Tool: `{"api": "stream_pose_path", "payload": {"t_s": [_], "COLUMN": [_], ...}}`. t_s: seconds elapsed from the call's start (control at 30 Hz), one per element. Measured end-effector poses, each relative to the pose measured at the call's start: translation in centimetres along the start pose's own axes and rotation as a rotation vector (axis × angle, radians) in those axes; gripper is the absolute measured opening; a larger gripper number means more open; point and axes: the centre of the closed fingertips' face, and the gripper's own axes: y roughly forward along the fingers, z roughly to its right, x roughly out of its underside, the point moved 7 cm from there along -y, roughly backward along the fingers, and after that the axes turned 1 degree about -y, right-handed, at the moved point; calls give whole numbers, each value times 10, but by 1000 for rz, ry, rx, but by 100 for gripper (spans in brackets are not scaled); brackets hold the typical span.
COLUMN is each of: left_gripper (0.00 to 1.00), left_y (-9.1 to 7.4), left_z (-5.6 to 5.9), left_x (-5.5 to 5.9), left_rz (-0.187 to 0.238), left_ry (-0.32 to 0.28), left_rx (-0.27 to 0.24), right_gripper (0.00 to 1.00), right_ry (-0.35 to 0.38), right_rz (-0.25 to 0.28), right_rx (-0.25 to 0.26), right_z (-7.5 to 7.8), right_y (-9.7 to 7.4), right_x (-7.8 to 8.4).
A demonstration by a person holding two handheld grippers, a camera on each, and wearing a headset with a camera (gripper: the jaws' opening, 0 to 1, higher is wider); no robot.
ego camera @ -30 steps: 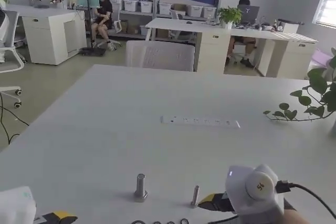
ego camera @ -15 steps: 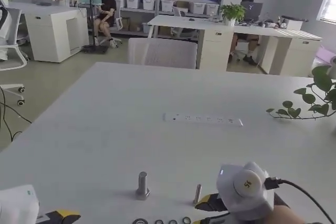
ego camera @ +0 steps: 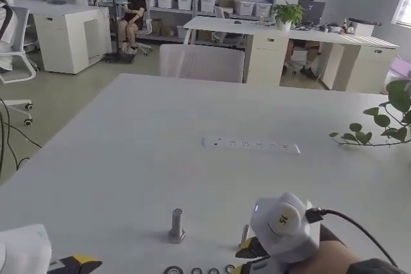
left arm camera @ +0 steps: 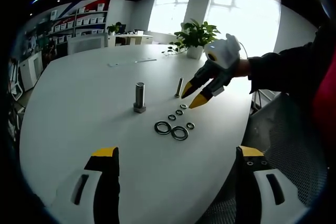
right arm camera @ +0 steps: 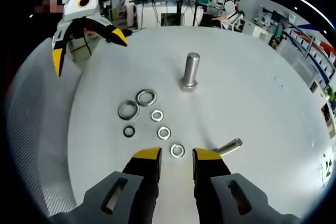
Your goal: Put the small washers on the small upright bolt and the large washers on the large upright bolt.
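We logged the left gripper point(left arm camera: 177, 152), jaws spread wide, and the right gripper point(right arm camera: 177, 153), jaws narrowly parted, a small washer point(right arm camera: 177, 150) between their tips.

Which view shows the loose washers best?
The right gripper view: all six washers lie spread out just beyond the right claw. The left gripper view shows them smaller; the head view has them at its bottom edge.

We see the white table point(ego camera: 115, 158) carrying one small washer point(right arm camera: 177, 150) just ahead of the right tongs point(right arm camera: 177, 154), three more small washers point(right arm camera: 164, 132) and two large washers point(right arm camera: 146, 97) beyond to their left, a small bolt point(right arm camera: 228, 146) just beside them on the right, a large bolt point(right arm camera: 190, 70) farther ahead, and a power strip point(ego camera: 250, 145) well beyond.
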Motion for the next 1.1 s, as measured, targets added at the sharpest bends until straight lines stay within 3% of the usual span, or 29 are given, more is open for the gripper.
{"api": "stream_pose_path", "payload": {"t_s": [0.2,0.53,0.7,1.1], "left_gripper": [92,92,93,94], "left_y": [-1,-2,-4,-1], "left_z": [-1,1,6,15], "left_x": [-1,-5,-13,-19], "left_rz": [0,17,35,70], "left_ry": [5,24,52,72], "left_rx": [-2,7,18,64], "right_gripper": [25,24,23,22], "right_ry": [-17,-30,-46,-55], "right_rz": [-46,-78,-94,-119], "right_rx": [-15,-28,-33,-44], "right_z": [0,-1,-2,-1], "right_y": [3,5,5,5], "right_x": [0,0,-2,-2]}}
